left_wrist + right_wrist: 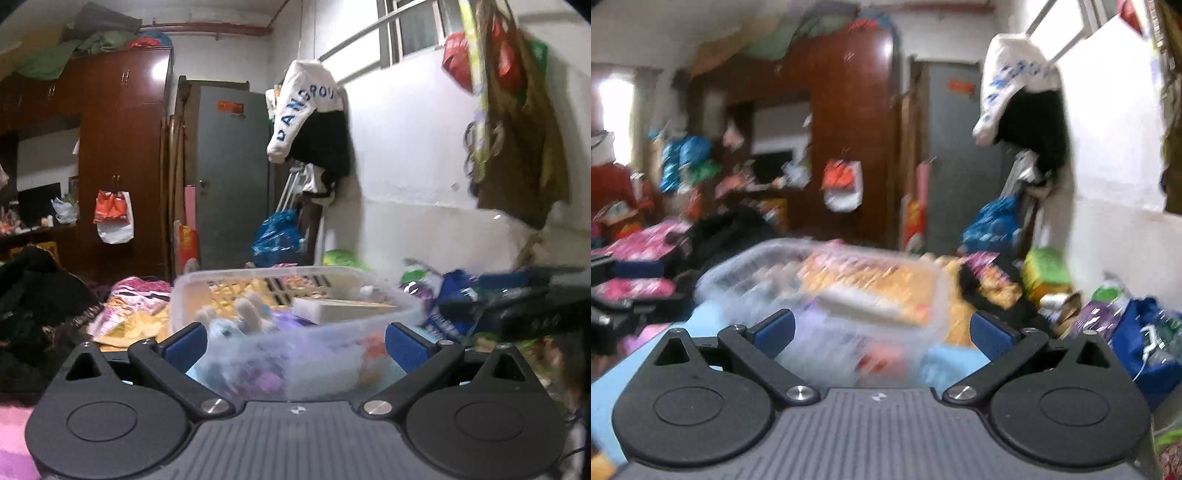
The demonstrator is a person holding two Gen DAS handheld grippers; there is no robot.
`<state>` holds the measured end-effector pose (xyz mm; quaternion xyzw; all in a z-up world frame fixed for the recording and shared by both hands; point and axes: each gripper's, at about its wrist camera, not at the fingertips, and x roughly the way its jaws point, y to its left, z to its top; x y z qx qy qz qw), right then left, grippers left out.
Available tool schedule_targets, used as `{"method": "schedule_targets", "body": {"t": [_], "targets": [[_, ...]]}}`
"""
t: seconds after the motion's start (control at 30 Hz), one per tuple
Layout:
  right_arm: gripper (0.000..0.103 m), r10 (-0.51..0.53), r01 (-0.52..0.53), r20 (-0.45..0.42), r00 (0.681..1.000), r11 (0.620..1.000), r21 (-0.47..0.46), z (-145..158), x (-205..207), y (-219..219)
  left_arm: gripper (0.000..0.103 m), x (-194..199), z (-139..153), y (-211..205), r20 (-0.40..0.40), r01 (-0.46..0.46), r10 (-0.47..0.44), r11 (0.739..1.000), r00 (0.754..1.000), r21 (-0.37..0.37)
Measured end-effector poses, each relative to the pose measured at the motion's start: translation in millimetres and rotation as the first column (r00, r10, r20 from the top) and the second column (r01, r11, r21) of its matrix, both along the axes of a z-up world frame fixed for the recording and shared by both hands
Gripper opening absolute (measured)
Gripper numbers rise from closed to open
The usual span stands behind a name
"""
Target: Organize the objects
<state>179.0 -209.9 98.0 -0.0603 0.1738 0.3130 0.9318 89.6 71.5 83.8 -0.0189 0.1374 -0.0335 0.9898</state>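
Two claws: the left claw [293,341] and the right claw [882,330] both stand spread wide, blue pads far apart, and neither pad presses on anything.
Bin: a clear plastic bin [229,284] sits on the bed just ahead of both claws; in each wrist view its near wall shows between the open fingers, but the pads look apart from it.
Bin contents: a flat white box [343,308] lies toward the right side, a pale plush toy [247,308] leans near the front left, and yellow-orange packets [871,280] fill the back; smaller items at the bottom are too blurred to name.
Done so far: I judge a good share of the sorting finished, since the bin is already well filled and both claws are empty.
Left to do: loose things lie around the bin, among them a patterned pink-and-yellow cloth [129,306] to its left, a blue bag [1145,347] by the wall and a dark heap of clothing [33,302] at the left edge.
Which of these belongs in the bin: cannot be told.
Picture quality: the right wrist view is smeared, so detail there is poor.
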Motion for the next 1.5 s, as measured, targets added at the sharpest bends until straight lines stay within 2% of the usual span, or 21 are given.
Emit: {"method": "schedule_targets", "body": {"t": [0.1, 0.17, 0.23, 0.3, 0.5, 0.8, 1.5], "targets": [[0.103, 0.046, -0.042, -0.045, 0.998, 0.996, 0.085, -14.4, -15.1, -12.7, 0.103, -33.7, -7.7, -8.2, 0.018, 0.002, -0.001, 1.0, 1.0, -0.028], [0.103, 0.043, -0.036, -0.057, 0.997, 0.992, 0.123, -27.7, -25.9, -23.7, 0.103, -53.2, -13.8, -14.9, 0.043, -0.036, 0.037, 0.999, 0.998, -0.027], [0.103, 0.0, 0.011, -0.074, 0.997, 0.99, 0.142, -43.3, -36.6, -34.6, 0.103, -64.4, -18.0, -18.6, 0.037, -0.067, 0.069, 0.997, 0.997, -0.036], [0.103, -0.025, 0.035, -0.084, 0.996, 0.992, 0.122, -52.5, -41.9, -41.1, 0.103, -69.0, -19.7, -20.4, 0.022, -0.086, 0.087, 0.995, 0.996, -0.042], [0.103, -0.009, 0.019, -0.066, 0.998, 0.989, 0.145, -35.3, -44.7, -51.8, 0.103, -82.8, -17.1, -34.0, 0.04, -0.097, 0.097, 0.995, 0.995, 0.011], [0.103, -0.014, 0.012, 0.013, 1.0, 0.993, 0.117, -37.0, -68.2, -41.0, 0.103, -88.0, -19.4, -44.0, 0.014, -0.103, 0.103, 0.994, 0.995, 0.046], [0.103, -0.034, 0.029, 0.029, 0.999, 0.988, 0.154, -43.5, -75.8, -51.0, 0.103, -93.0, -23.8, -56.0, 0.019, -0.085, 0.084, 0.993, 0.996, 0.077]]}}
